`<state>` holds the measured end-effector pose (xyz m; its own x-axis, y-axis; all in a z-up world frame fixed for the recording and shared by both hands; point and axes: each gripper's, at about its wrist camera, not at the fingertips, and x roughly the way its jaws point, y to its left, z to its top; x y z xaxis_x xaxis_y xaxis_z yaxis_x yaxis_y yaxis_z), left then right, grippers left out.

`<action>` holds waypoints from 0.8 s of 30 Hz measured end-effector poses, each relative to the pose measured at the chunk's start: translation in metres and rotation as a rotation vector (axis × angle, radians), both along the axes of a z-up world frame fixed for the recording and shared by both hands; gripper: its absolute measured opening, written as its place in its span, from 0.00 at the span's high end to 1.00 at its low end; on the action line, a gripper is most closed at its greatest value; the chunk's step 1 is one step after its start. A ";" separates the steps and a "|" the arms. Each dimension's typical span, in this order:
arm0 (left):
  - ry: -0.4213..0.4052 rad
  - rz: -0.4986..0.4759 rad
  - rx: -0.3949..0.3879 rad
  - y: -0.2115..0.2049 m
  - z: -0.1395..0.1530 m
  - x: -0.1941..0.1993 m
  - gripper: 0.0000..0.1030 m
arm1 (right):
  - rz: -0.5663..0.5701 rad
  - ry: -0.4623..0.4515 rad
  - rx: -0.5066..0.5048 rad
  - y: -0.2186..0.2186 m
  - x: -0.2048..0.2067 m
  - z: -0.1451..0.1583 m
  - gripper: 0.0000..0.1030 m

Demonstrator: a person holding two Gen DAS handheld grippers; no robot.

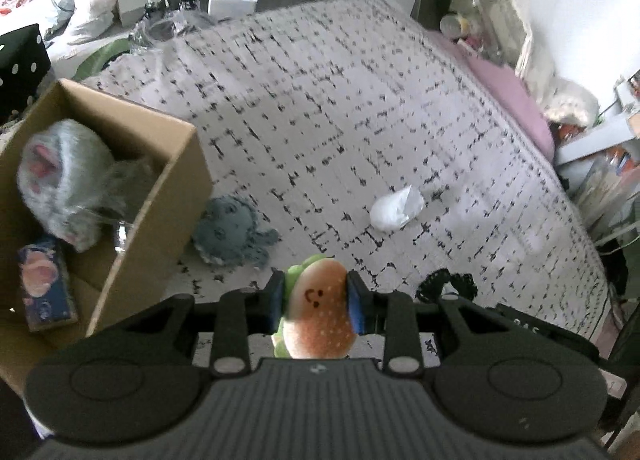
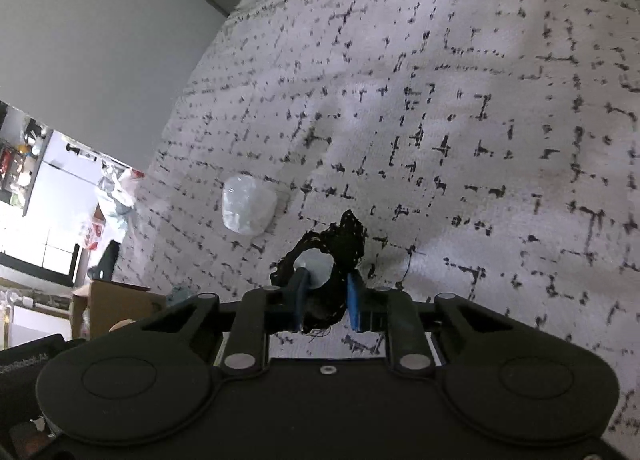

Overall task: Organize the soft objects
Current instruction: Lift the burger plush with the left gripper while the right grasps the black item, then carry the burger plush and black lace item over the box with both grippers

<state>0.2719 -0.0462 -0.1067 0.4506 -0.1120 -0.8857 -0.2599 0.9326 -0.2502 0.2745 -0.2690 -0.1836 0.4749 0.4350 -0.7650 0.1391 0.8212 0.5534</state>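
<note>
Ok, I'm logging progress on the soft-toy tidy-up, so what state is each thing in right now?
Left gripper: shut on burger plush.
Burger plush: held, lifted off the bed.
Right gripper: shut on black lace piece.
Black lace piece: gripped, resting on the bed.
Cardboard box: open, grey plush inside.
Blue plush: on the bed beside the box.
White bundle: lying loose on the bed.

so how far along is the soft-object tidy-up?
Done: grey plush sits in the cardboard box. In hand: left gripper clamps the burger plush; right gripper is on the black lace piece. Left: blue plush and white bundle on the bed.
</note>
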 end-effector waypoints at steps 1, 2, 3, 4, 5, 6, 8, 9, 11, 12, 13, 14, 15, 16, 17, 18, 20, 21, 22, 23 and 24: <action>-0.009 0.003 -0.004 0.003 0.004 -0.003 0.70 | -0.006 -0.005 -0.002 -0.001 -0.003 0.004 0.81; -0.020 0.009 -0.007 0.006 0.007 -0.006 0.70 | -0.008 -0.006 0.001 -0.002 -0.004 0.008 0.81; -0.027 0.014 -0.009 0.008 0.010 -0.009 0.70 | -0.007 -0.006 0.009 -0.003 -0.007 0.012 0.81; -0.033 0.020 -0.011 0.011 0.014 -0.012 0.70 | -0.007 -0.010 0.015 -0.004 -0.009 0.014 0.81; -0.039 0.024 -0.013 0.013 0.016 -0.014 0.70 | -0.005 -0.016 0.016 -0.004 -0.011 0.018 0.81; -0.048 0.025 -0.018 0.016 0.019 -0.017 0.70 | 0.002 -0.026 0.006 -0.002 -0.014 0.023 0.81; -0.066 0.027 -0.024 0.021 0.025 -0.023 0.70 | 0.012 -0.053 -0.011 0.001 -0.020 0.033 0.81; -0.074 0.030 -0.027 0.023 0.028 -0.025 0.70 | 0.017 -0.066 -0.016 0.002 -0.023 0.039 0.81; -0.086 0.038 -0.037 0.029 0.033 -0.031 0.70 | 0.022 -0.082 -0.036 0.008 -0.027 0.048 0.81; -0.091 0.042 -0.039 0.032 0.036 -0.033 0.70 | 0.024 -0.086 -0.043 0.011 -0.028 0.053 0.81; -0.096 0.045 -0.042 0.035 0.038 -0.036 0.70 | 0.028 -0.090 -0.045 0.014 -0.030 0.057 0.81; -0.101 0.049 -0.042 0.037 0.040 -0.039 0.70 | 0.032 -0.097 -0.045 0.018 -0.032 0.062 0.81; -0.107 0.051 -0.041 0.040 0.042 -0.040 0.70 | 0.039 -0.110 -0.047 0.022 -0.034 0.068 0.81; -0.113 0.054 -0.040 0.043 0.044 -0.042 0.70 | 0.045 -0.120 -0.049 0.027 -0.035 0.072 0.81; -0.119 0.057 -0.038 0.046 0.046 -0.044 0.70 | 0.051 -0.129 -0.050 0.031 -0.036 0.077 0.81; -0.124 0.061 -0.039 0.050 0.048 -0.046 0.70 | 0.056 -0.136 -0.049 0.034 -0.037 0.081 0.81; -0.134 0.072 -0.043 0.057 0.051 -0.049 0.70 | 0.066 -0.152 -0.048 0.042 -0.039 0.089 0.80; -0.139 0.077 -0.046 0.060 0.053 -0.050 0.70 | 0.072 -0.159 -0.049 0.047 -0.040 0.092 0.80; -0.144 0.080 -0.048 0.063 0.054 -0.052 0.70 | 0.075 -0.163 -0.048 0.051 -0.041 0.095 0.80; -0.149 0.083 -0.050 0.067 0.056 -0.053 0.70 | 0.079 -0.168 -0.048 0.055 -0.041 0.098 0.80; -0.154 0.085 -0.050 0.070 0.057 -0.054 0.70 | 0.085 -0.174 -0.049 0.059 -0.042 0.101 0.80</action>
<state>0.2175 0.0238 -0.0493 0.5903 -0.1102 -0.7997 -0.2921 0.8943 -0.3388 0.2330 -0.2100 -0.0822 0.5649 0.4431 -0.6961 -0.0256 0.8526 0.5219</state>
